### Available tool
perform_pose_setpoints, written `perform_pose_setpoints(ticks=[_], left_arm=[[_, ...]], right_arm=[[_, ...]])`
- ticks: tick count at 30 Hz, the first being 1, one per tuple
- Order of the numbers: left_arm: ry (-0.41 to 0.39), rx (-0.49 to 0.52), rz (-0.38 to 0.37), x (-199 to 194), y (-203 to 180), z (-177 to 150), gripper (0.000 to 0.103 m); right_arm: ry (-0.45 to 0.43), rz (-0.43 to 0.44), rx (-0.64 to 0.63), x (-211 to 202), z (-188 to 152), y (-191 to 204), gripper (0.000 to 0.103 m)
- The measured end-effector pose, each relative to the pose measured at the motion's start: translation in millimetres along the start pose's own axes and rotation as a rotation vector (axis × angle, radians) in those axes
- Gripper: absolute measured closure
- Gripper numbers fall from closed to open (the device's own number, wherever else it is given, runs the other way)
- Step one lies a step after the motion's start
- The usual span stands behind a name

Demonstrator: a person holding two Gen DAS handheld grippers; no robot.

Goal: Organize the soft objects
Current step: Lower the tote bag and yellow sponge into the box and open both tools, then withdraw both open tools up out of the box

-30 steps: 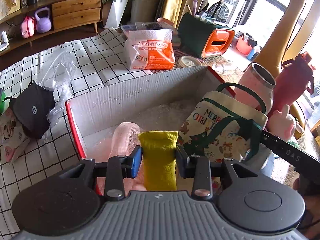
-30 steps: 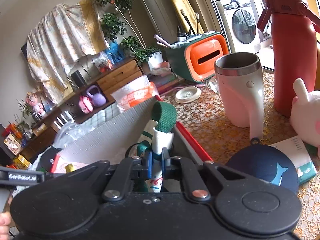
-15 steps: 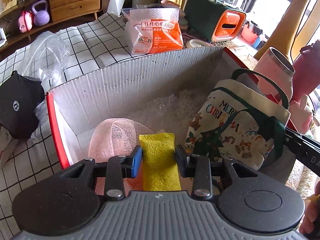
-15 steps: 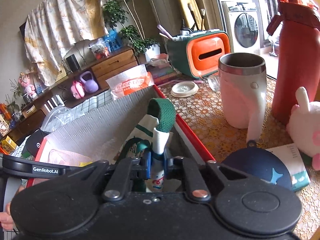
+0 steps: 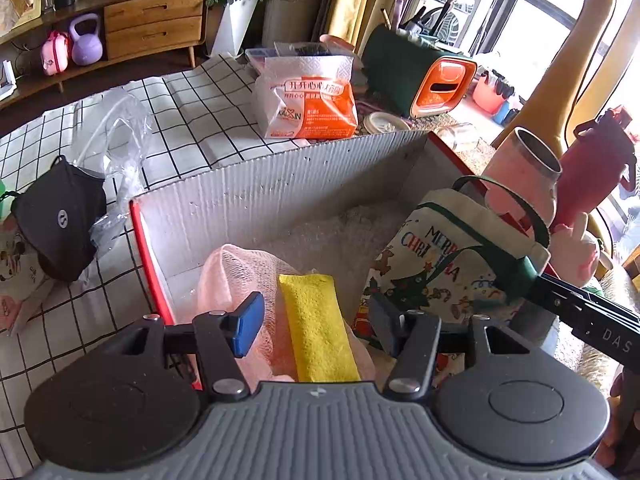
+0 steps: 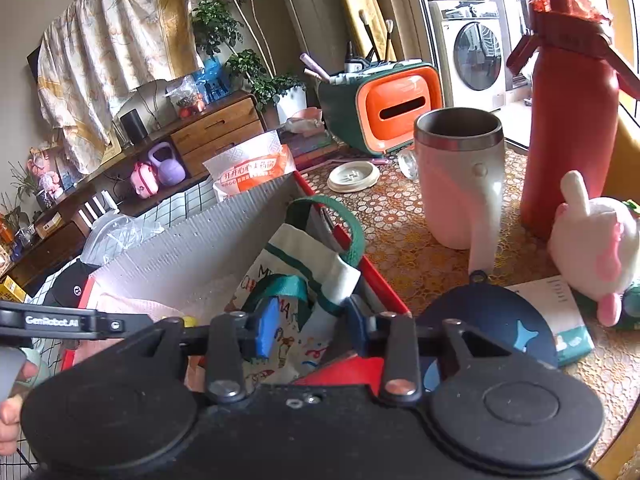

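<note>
A grey corrugated box with red edges holds a pink mesh puff, a yellow sponge cloth and a Christmas tote bag. My left gripper is open over the box, its jaws on either side of the yellow cloth, which lies on the pink puff. My right gripper is open, its jaws apart around the tote bag at the box's right wall. The bag's green handle sticks up.
A black cap, a clear plastic bag and an orange tissue pack lie on the checked cloth. A pink mug, a red bottle, a plush toy and a navy pouch stand right of the box.
Both grippers have opened. The left let go of the yellow cloth, now lying on the pink puff. The right let go of the tote bag, now resting in the box.
</note>
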State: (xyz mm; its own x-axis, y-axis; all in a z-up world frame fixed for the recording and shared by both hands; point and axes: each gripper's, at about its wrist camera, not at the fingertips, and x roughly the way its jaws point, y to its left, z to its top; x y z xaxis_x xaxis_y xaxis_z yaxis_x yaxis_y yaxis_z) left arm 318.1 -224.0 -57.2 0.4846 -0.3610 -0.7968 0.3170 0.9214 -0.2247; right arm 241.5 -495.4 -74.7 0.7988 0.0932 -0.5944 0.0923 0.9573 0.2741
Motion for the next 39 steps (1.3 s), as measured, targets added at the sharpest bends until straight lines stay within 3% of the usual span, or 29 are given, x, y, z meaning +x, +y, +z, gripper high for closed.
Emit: perform_pose_setpoints(ticks=[17, 20, 27, 30, 39], left_arm=[[-0.103, 0.005, 0.01, -75, 14, -23, 0.045], [-0.12, -0.001, 0.006, -89, 18, -29, 0.032], [-0.161, 0.004, -0.001, -124, 32, -47, 0.031], [-0.169, 0.003, 0.0, -137, 42, -55, 0.023], [-0.18, -0.042, 0.02, -169, 83, -78, 0.015]], right_arm=[[-0.039, 0.067, -0.07, -48, -4, 37, 0.042], [-0.04, 0.095, -0.091, -55, -8, 50, 0.039], [-0.028, 0.163, -0.143, -66, -15, 82, 0.03], [-0.024, 0.195, -0.167, -71, -18, 98, 0.023], [-0.005, 0.285, -0.205, -77, -25, 140, 0.012]])
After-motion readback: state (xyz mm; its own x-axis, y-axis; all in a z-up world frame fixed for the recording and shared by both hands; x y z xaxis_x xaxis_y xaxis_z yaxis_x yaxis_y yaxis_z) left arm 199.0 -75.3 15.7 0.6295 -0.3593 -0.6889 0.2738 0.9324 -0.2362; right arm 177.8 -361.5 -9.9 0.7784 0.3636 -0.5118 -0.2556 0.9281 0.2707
